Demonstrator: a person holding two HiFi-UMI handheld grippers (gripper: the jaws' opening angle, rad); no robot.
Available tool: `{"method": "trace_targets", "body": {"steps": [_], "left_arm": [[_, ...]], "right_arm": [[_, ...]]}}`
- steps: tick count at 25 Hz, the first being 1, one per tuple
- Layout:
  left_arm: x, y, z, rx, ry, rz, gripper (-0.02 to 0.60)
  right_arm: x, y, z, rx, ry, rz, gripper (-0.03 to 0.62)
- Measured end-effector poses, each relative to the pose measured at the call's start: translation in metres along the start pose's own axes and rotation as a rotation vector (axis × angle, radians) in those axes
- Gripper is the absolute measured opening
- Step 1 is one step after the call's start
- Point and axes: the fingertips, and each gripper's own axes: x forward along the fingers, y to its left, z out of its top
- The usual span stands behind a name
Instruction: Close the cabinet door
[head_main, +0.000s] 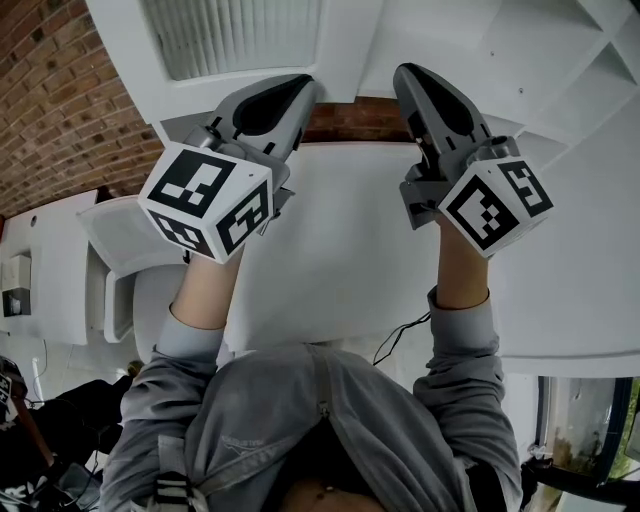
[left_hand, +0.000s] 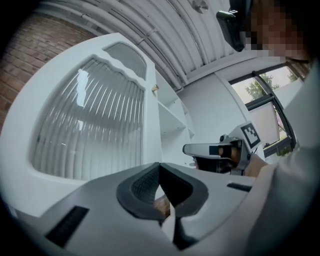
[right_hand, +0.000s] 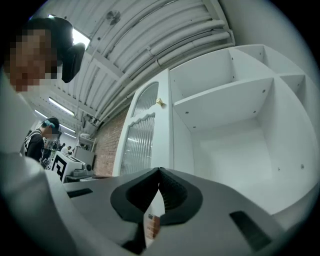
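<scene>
The white cabinet door (head_main: 235, 35) with a ribbed glass panel stands open at the top of the head view. Its edge carries a small brass knob (left_hand: 155, 89). My left gripper (head_main: 300, 85) is raised in front of the door (left_hand: 90, 125), shut with nothing between its jaws. My right gripper (head_main: 405, 72) is raised beside it, also shut and empty, facing the cabinet's open white shelves (right_hand: 230, 130). In the right gripper view the door (right_hand: 137, 145) and its knob (right_hand: 160, 102) lie left of the jaws. The left gripper view shows the right gripper (left_hand: 200, 149) level at its right.
A brick wall (head_main: 60, 90) runs along the left. A white tabletop (head_main: 340, 260) lies under both arms, with a thin black cable (head_main: 400, 335) at its near edge. People stand by benches far off (right_hand: 37, 140). A window (left_hand: 270, 85) is at the right.
</scene>
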Motion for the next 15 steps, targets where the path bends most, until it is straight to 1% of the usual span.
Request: {"method": "trace_targets", "body": {"steps": [3, 7, 12, 15], "left_arm": [[-0.020, -0.004, -0.002, -0.006, 0.008, -0.004, 0.006], [-0.052, -0.007, -0.004, 0.002, 0.029, -0.005, 0.006], [-0.101, -0.003, -0.006, 0.035, 0.053, 0.031, 0.006], [-0.131, -0.002, -0.008, 0.022, 0.059, 0.045, 0.006]], "right_arm": [[-0.005, 0.017, -0.007, 0.002, 0.008, -0.014, 0.026], [-0.012, 0.044, -0.017, 0.033, 0.009, -0.033, 0.026], [-0.019, 0.086, -0.031, 0.053, 0.017, -0.064, 0.026], [-0.026, 0.111, -0.038, 0.050, 0.019, -0.097, 0.026]]}}
